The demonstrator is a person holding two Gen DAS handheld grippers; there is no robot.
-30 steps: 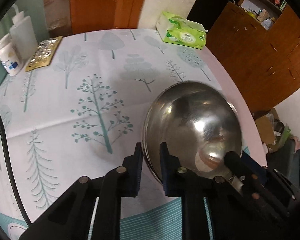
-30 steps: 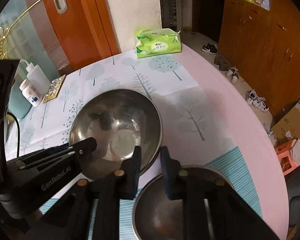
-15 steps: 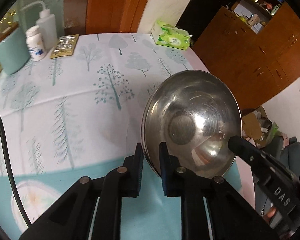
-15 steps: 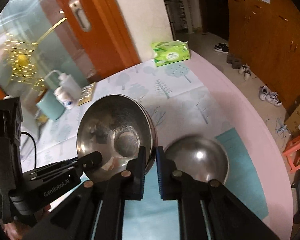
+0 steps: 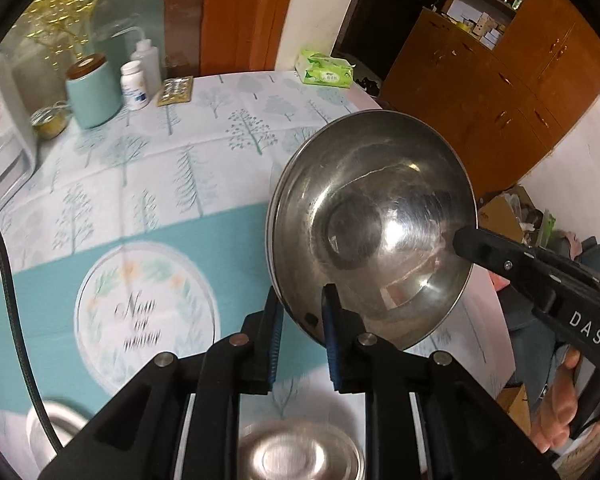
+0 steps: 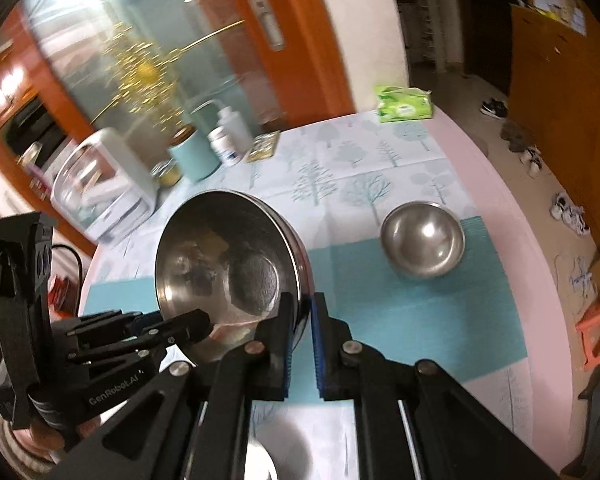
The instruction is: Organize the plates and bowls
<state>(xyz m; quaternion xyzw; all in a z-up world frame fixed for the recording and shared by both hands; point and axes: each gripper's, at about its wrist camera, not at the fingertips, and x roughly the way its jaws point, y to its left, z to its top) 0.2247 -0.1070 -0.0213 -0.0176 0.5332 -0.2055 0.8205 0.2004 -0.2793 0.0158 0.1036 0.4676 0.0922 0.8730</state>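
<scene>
Right now you hold a wide, shallow stainless-steel bowl [image 5: 372, 224] up off the round table [image 6: 512, 216], gripped from both sides and tilted so its hollow faces the cameras. Your left gripper [image 5: 300, 320] has its blue-padded fingers [image 5: 330, 340] set across the bowl's near rim, one outside and one inside; its jaws have just been easing apart a little, yet the rim sits pinched between them. Your right gripper [image 6: 302, 320] clamps the opposite edge of that same bowl [image 6: 228, 268], its fingers pressed nearly together on the thin metal wall.

From the right wrist view, a second rim shows just behind the first, so it may be two nested dishes; you cannot tell for certain.

A smaller, deeper steel bowl [image 6: 423, 239] sits upright on the teal band of the tree-printed tablecloth [image 6: 364, 168], well apart from the lifted one. Another shiny steel dish [image 5: 300, 456] lies blurred beneath your left gripper.

At the far side of the table stand a teal canister [image 5: 94, 94], a white pill bottle [image 5: 134, 85], a squeeze bottle [image 5: 146, 60], and a green tissue pack [image 5: 326, 69].
</scene>
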